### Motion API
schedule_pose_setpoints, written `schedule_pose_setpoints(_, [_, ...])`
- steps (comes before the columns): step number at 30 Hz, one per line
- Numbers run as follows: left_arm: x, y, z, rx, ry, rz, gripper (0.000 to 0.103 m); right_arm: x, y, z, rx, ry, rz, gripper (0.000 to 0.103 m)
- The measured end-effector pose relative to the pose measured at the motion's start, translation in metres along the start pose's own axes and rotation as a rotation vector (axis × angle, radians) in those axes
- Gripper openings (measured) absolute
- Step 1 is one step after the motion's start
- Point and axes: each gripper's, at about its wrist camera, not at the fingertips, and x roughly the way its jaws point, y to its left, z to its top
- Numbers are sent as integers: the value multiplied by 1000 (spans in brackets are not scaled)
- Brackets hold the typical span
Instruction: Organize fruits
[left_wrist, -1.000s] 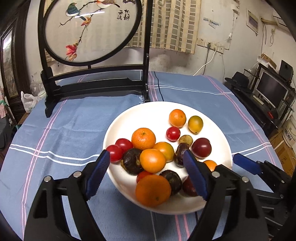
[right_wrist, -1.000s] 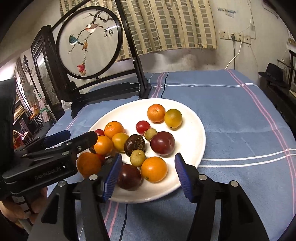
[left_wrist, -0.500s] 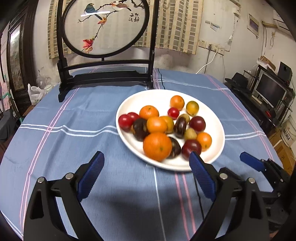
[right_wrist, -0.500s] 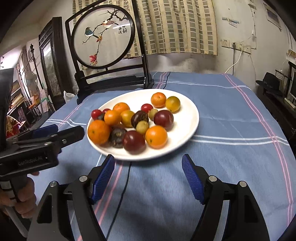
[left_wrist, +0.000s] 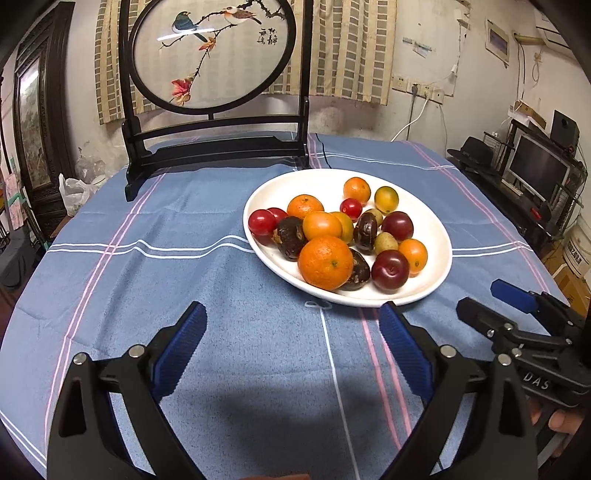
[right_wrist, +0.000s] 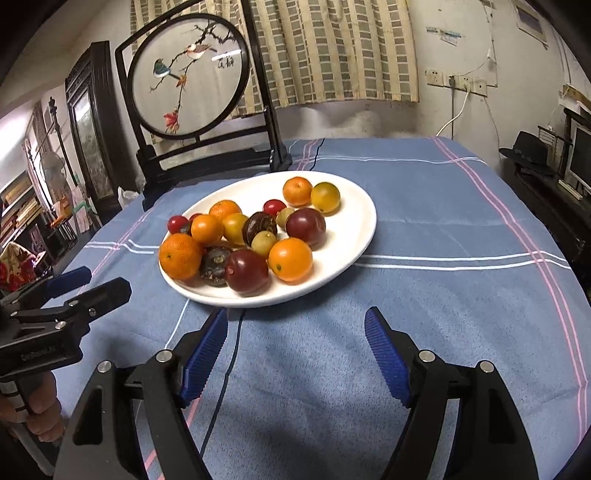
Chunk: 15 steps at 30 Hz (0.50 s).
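Now both grippers pulled back from white plate (left_wrist: 439, 273); a second ago jaws straddled fruit. Left gripper (left_wrist: 291, 345) spread, empty; right gripper (right_wrist: 295, 345) likewise. Fruit pile (right_wrist: 243, 240) sits ahead of jaws, untouched. Judgement: sorting done or pausing.

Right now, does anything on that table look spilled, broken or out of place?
Nothing stands out. All the fruit sits on the plate, none on the cloth. The cloth is slightly rippled left of the plate. Both grippers, left and right, are open and empty.
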Motion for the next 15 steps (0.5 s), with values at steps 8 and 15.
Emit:
schedule_pose_setpoints(8, [0,-1,-1,10,6,-2,95,-1,16,-4,-70,20,-4,88])
schedule_pose_setpoints(15, [4,-1,-3,8,20,-9,95,9,18,-9,-88,90,-28,91])
